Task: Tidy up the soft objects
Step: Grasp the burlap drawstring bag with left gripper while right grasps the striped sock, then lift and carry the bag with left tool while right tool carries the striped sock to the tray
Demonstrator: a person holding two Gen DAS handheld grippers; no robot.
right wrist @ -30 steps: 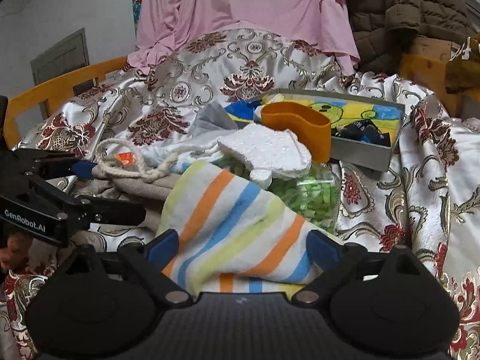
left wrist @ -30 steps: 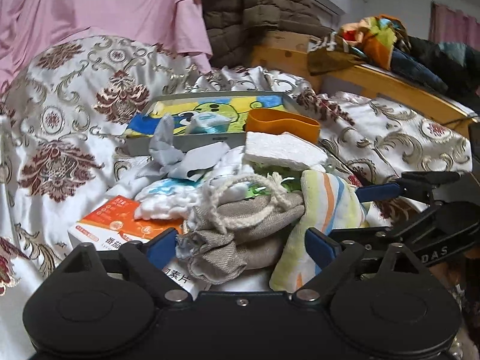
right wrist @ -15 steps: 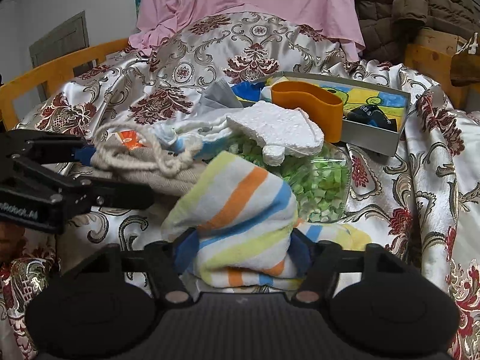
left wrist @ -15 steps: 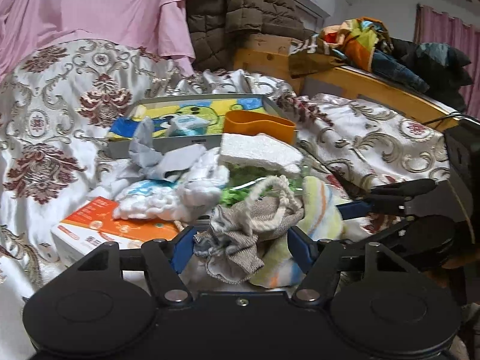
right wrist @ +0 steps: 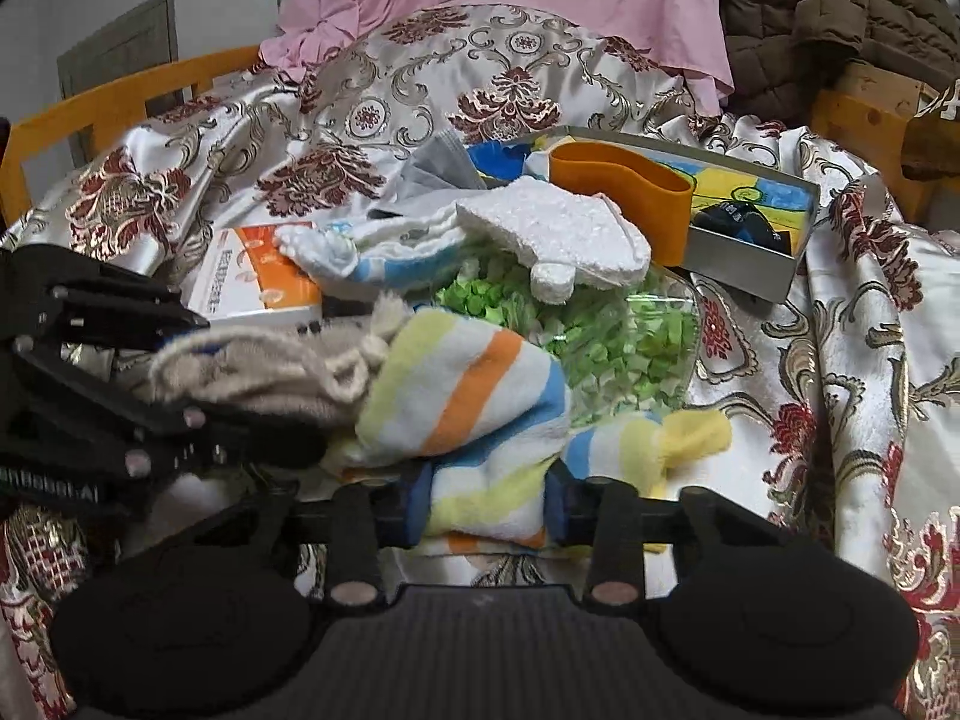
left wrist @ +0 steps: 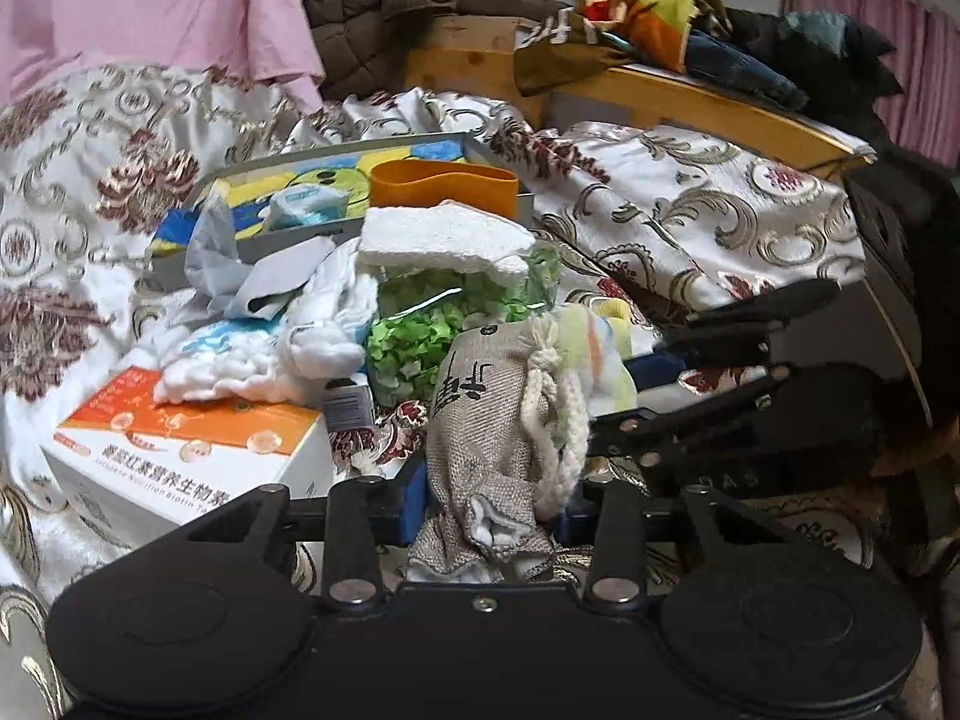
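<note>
Cloth fills both our grips at once. Our left gripper [left wrist: 489,507] has its jaws closing on the grey drawstring pouch [left wrist: 498,414], pads already pressing the burlap; the pouch stands up between them, lifted at the front of the heap. Our right gripper [right wrist: 487,507] is closing on the striped towel [right wrist: 474,414], squeezing a bunched fold while its yellow-tipped corner trails off to the right on the bedspread [right wrist: 840,330].

We judge the trouble lies in how close the two bundles sit. In the right view the pouch touches the towel, and its white cord [left wrist: 555,414] hangs loose just beside the right-hand blue pad. If the cord snags a finger or the towel, pulling apart could drag both. The bag of green bits [right wrist: 606,348] touches the towel's far edge with a white foam piece [right wrist: 552,234] on top, so a hasty lift may tip them.
</note>
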